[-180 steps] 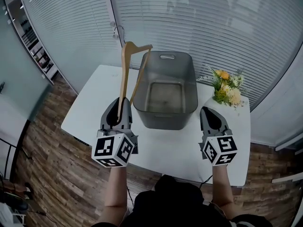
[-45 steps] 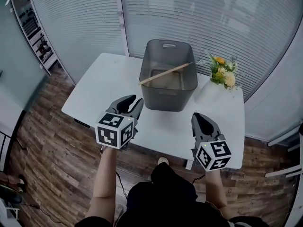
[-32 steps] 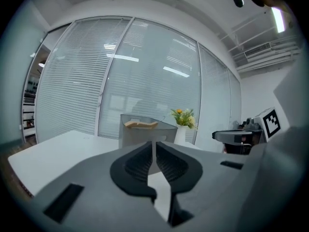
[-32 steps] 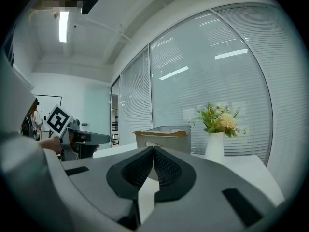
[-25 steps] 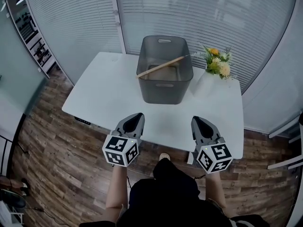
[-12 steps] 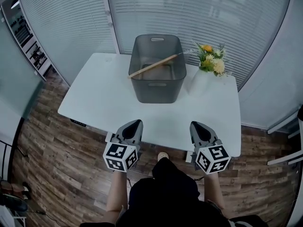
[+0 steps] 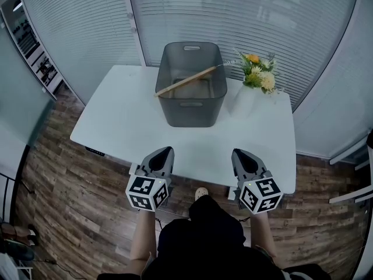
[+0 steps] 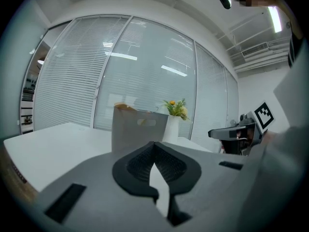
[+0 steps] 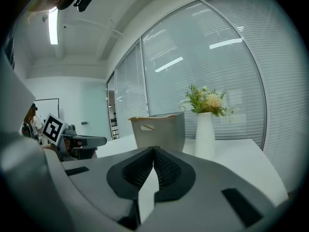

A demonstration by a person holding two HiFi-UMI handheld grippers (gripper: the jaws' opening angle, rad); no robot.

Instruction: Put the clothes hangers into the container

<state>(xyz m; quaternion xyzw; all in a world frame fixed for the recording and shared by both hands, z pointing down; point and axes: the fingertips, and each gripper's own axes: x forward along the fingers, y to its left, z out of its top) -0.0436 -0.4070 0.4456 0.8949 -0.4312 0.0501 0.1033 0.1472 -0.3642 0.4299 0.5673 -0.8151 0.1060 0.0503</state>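
Note:
A wooden clothes hanger lies slanted across the top of the grey container, its metal hook at the right rim. The container stands at the back middle of the white table; the left gripper view shows the container, with the hanger at its rim. The right gripper view also has the container. My left gripper is shut and empty at the table's near edge. My right gripper is shut and empty too, level with it on the right.
A white vase of yellow flowers stands right of the container, seen again as the vase in the right gripper view. Window blinds run behind the table. Wooden floor lies below its near edge.
The hanger that my left gripper held upright beside the container now rests across its top. Both grippers have pulled back to the table's near edge and sunk slightly.

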